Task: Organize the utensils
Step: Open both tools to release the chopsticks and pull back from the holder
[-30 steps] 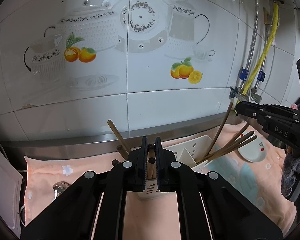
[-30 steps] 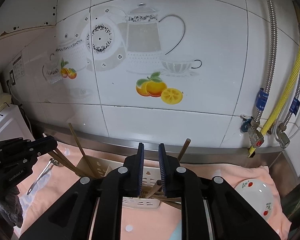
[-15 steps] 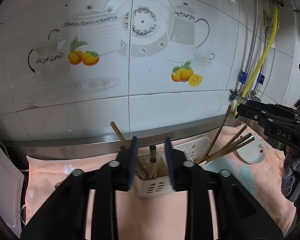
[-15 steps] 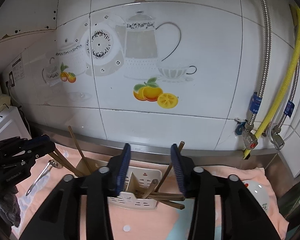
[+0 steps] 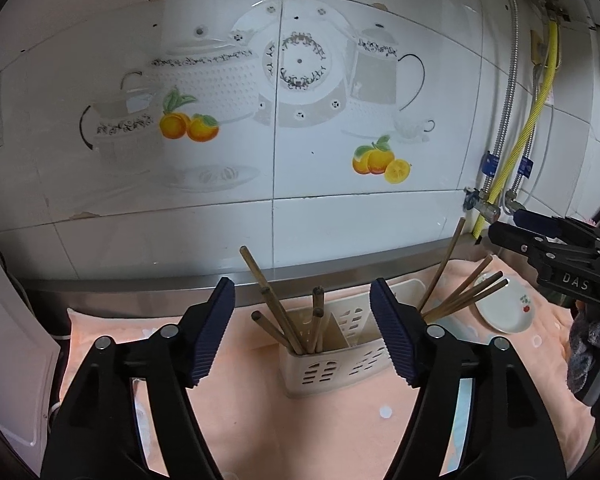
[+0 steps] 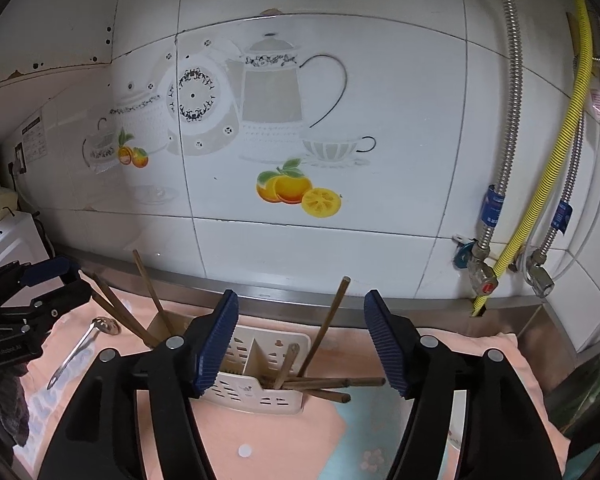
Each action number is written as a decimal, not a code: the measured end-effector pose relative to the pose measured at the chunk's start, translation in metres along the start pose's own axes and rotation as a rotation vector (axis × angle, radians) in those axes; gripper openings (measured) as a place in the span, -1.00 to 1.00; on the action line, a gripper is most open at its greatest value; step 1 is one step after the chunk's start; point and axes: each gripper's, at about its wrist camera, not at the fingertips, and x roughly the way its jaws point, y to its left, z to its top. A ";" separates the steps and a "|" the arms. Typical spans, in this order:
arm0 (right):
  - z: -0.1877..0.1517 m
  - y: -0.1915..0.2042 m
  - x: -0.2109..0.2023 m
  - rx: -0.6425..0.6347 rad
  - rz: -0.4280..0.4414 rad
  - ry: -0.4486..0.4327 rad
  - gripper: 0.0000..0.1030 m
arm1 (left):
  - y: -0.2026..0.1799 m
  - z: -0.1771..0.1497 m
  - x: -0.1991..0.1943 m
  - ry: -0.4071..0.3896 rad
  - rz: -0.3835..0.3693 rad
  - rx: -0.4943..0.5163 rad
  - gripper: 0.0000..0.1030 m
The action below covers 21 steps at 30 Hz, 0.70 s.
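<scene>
Left wrist view: the left tongs (image 5: 302, 330) are spreading apart with nothing between their ribbed pads, which touch no utensil. Just beyond and between them, a cream slotted utensil caddy (image 5: 340, 364) stands on a peach towel (image 5: 240, 408) covering the desk. Its near-left compartment holds several wooden chopsticks (image 5: 278, 312) that stand upright or lean left. A second bunch of chopsticks (image 5: 460, 292) fans out to the right from the far compartment, toward a small white saucer (image 5: 500, 308). The right tongs (image 5: 540, 236) enter from the right edge, above that saucer.

Judging the risk: the caddy looks light and top-heavy with long sticks. A tongs pad brushing a leaning chopstick could lever the caddy over or flick sticks onto the towel.

Right wrist view: the right tongs (image 6: 300, 340) are likewise opening, empty, with the caddy (image 6: 260, 384) directly between and just ahead of the pads. One chopstick (image 6: 328, 324) stands tall in the right compartment. Several others (image 6: 332, 384) lie nearly flat, with their ends poking out over the caddy's right wall. These seem likeliest to slide out if nudged. A metal spoon (image 6: 80, 350) lies on the towel (image 6: 300, 440) to the left, near the left tongs (image 6: 40, 280), not yet put away. Reaching for it across the leaning sticks risks snagging them.
</scene>
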 end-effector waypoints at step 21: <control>-0.024 0.000 -0.038 -0.004 0.002 -0.018 0.65 | -0.006 -0.019 -0.045 -0.036 0.048 0.014 0.85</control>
